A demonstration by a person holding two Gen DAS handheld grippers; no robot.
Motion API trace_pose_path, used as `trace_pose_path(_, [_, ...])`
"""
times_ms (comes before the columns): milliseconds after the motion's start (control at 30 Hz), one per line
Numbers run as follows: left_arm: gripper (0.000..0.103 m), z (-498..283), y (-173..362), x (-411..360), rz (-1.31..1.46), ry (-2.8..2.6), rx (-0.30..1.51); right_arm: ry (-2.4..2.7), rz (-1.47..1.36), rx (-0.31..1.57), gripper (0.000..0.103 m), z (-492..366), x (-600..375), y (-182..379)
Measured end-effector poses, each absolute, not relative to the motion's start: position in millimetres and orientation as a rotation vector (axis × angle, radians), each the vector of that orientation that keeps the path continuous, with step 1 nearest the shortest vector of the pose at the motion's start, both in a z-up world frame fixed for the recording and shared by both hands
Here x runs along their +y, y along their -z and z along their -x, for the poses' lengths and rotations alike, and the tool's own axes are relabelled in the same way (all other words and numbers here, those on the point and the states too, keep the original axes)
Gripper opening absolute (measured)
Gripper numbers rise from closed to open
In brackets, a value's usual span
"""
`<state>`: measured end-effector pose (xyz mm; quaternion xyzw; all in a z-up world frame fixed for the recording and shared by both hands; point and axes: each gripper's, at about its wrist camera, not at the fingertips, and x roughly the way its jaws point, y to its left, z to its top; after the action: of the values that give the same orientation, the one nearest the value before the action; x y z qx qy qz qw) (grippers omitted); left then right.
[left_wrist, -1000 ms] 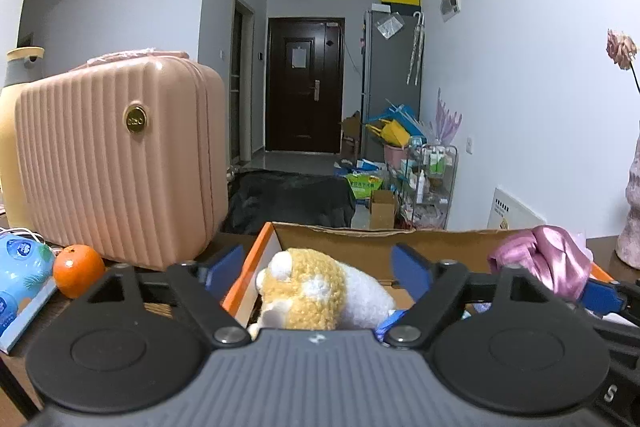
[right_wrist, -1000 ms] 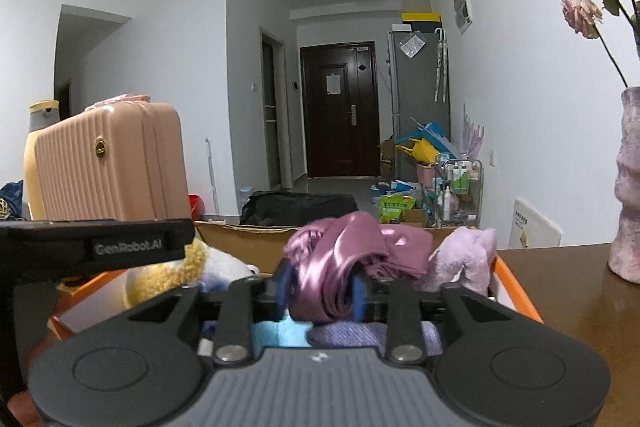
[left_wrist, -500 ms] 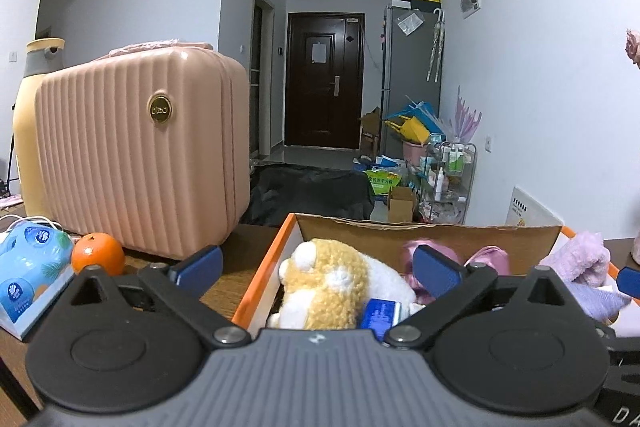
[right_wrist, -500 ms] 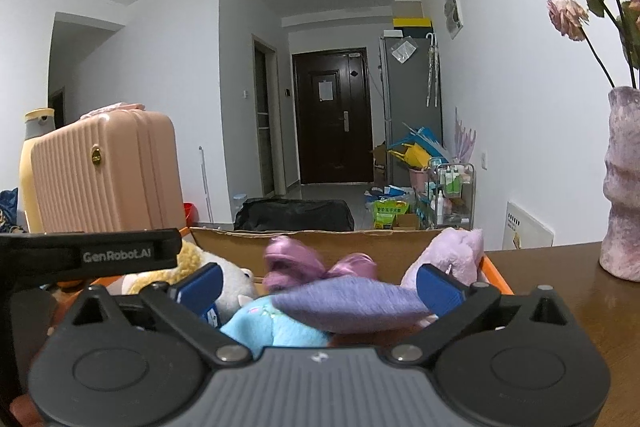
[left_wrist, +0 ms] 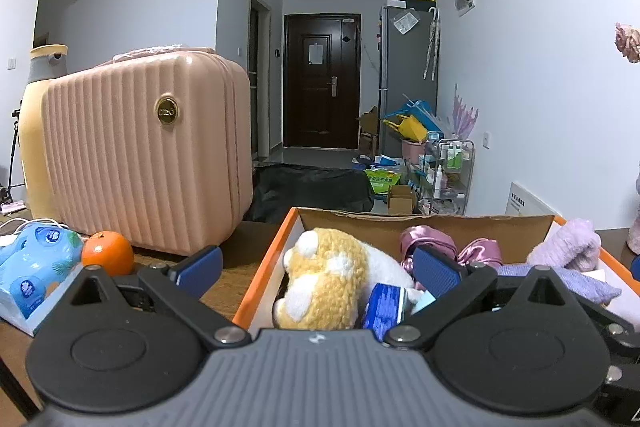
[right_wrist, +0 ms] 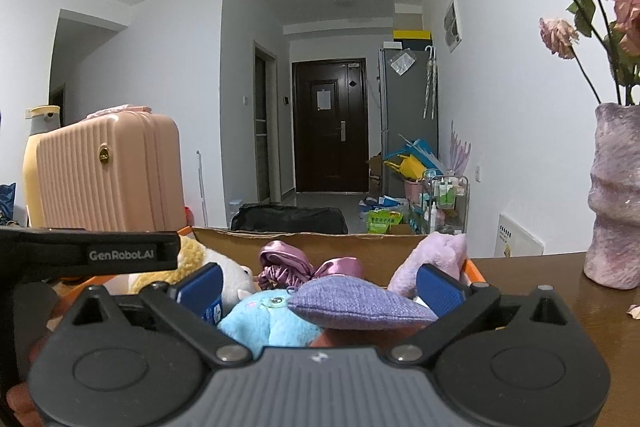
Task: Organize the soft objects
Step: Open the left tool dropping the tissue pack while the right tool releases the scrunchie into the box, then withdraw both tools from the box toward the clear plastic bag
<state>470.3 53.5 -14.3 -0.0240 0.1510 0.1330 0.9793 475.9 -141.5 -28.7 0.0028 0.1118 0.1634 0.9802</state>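
Over the box (left_wrist: 260, 291), both grippers, left (left_wrist: 316, 267) and right (right_wrist: 318, 281), are held wide and empty; the pouch (right_wrist: 360, 305), heaped atop toys, could be knocked out.

Box (left_wrist: 264, 269) on table (left_wrist: 230, 281), plush dog (left_wrist: 332, 277) at its left, scrunchies (left_wrist: 428, 243) behind, pillow (right_wrist: 360, 301) right, suitcase (left_wrist: 148, 163) and orange (left_wrist: 107, 258) left of box, vase (right_wrist: 616, 195) right.

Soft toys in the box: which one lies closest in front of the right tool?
The blue plush, low between the open right tool fingers. The yellow-and-white plush sits further left, the pale purple plush further back right.
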Motion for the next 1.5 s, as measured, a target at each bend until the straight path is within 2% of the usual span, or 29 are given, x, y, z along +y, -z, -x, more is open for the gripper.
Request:
trace_pose_path(867, [0.103,-403.1,17.3,49.5,0.059,-0.251,0.333,-0.269,0.019,0.212,0.103,-403.2,-167.9,29.0])
trace_pose_path(1500, [0.103,-322.8,20.1,44.1,0.057,-0.223,0.387,-0.208,0.023,0.283,0.103,-342.1,-195.2,33.7])
